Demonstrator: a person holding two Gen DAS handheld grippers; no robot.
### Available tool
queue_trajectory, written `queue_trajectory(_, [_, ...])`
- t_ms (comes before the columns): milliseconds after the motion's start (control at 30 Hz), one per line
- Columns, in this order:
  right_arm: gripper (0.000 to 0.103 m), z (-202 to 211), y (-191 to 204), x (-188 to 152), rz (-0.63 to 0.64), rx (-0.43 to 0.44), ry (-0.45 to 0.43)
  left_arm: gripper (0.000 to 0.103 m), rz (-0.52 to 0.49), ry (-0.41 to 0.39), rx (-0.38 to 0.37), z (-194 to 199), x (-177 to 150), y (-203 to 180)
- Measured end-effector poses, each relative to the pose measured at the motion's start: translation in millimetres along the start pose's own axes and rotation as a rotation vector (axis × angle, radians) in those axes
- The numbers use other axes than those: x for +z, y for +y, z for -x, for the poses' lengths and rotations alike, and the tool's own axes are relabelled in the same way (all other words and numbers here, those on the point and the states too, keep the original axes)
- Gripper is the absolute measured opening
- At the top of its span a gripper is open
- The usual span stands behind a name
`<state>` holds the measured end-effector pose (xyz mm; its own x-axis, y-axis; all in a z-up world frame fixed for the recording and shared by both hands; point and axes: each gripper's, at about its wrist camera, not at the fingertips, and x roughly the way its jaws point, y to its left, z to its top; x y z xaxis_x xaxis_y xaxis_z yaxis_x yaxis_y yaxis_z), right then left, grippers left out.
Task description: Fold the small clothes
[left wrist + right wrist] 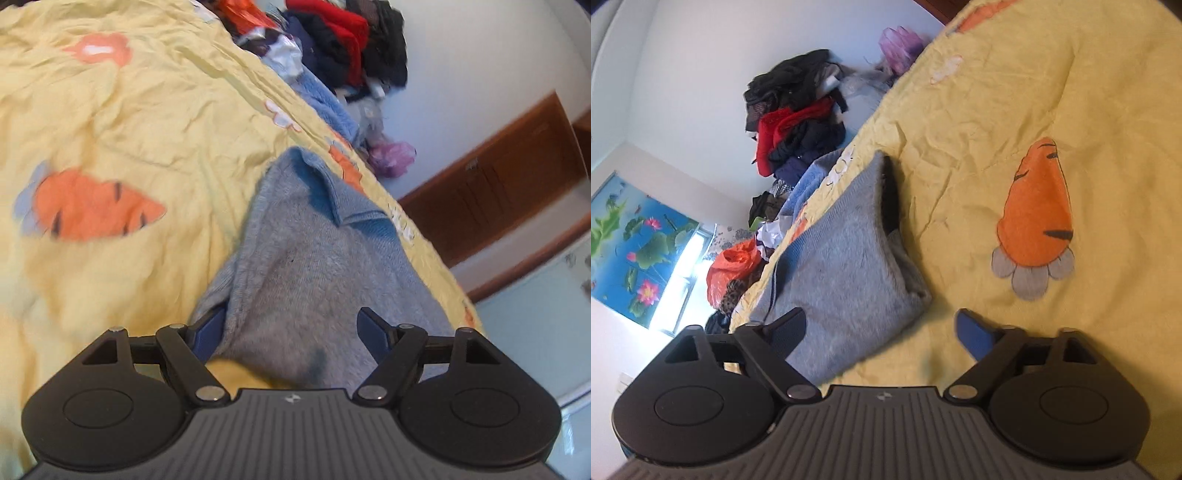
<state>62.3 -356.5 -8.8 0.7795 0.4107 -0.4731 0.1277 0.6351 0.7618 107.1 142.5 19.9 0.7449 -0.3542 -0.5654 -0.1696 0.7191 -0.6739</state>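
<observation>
A grey-blue fleecy garment [306,258] lies folded on the yellow carrot-print bedsheet [129,122], close to the bed's edge. In the left wrist view my left gripper [291,328] stands open over the garment's near end. Cloth lies between its blue fingers [373,328] and drapes over the left one. In the right wrist view the same garment [846,258] lies on the sheet [997,110] with its dark opening facing right. My right gripper [881,328] is open. The garment's near corner sits by its left finger [790,326], and bare sheet lies before the right finger.
A pile of red, black and navy clothes [343,40] heaps beyond the bed's edge, with a light blue towel [328,107] and a purple bag [391,158]. An orange bag [735,266] lies beside the bed. Brown wooden furniture [498,173] stands against the wall.
</observation>
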Motion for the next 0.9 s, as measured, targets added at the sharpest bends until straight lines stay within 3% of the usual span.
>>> queue_trajectory(67, [0.087, 1, 4, -7, -0.008, 0.019, 0.001, 0.08, 0.038, -0.018, -0.012, 18, -18, 3])
queue_trajectory(133, [0.086, -5, 5, -11, -0.022, 0.036, 0.015, 0.08, 0.096, 0.033, -0.04, 22, -35, 11])
queue_trajectory(200, [0.087, -13, 11, -12, 0.016, 0.026, -0.002, 0.082, 0.084, -0.007, -0.064, 22, -46, 15])
queue_trajectory(367, [0.088, -54, 31, -1, 0.019, 0.013, -0.046, 0.082, 0.145, -0.091, -0.082, -6, -25, 15])
queue_trajectory(433, [0.083, -68, 34, 2, 0.021, 0.004, -0.06, 0.082, 0.13, -0.116, -0.054, -21, -14, 8])
queue_trajectory(467, [0.076, -74, 35, 3, 0.012, -0.01, -0.065, 0.078, 0.123, -0.133, -0.032, -26, -11, 4])
queue_trajectory(500, [0.053, -82, 32, 4, -0.004, -0.02, -0.045, 0.051, 0.106, -0.141, -0.004, -31, -9, 0])
queue_trajectory(533, [0.026, -90, 29, 5, -0.023, -0.024, -0.013, 0.03, 0.083, -0.115, 0.023, -39, -6, -3])
queue_trajectory(567, [0.018, -95, 25, 6, -0.043, -0.028, 0.004, 0.012, 0.077, -0.074, 0.042, -48, -3, -3])
queue_trajectory(733, [0.015, -94, 29, 22, -0.058, 0.024, 0.001, 0.005, 0.043, -0.085, 0.056, -53, 14, -10])
queue_trajectory(900, [0.015, -59, 72, 60, -0.034, 0.156, -0.046, 0.005, 0.099, -0.126, -0.086, -14, 50, -39])
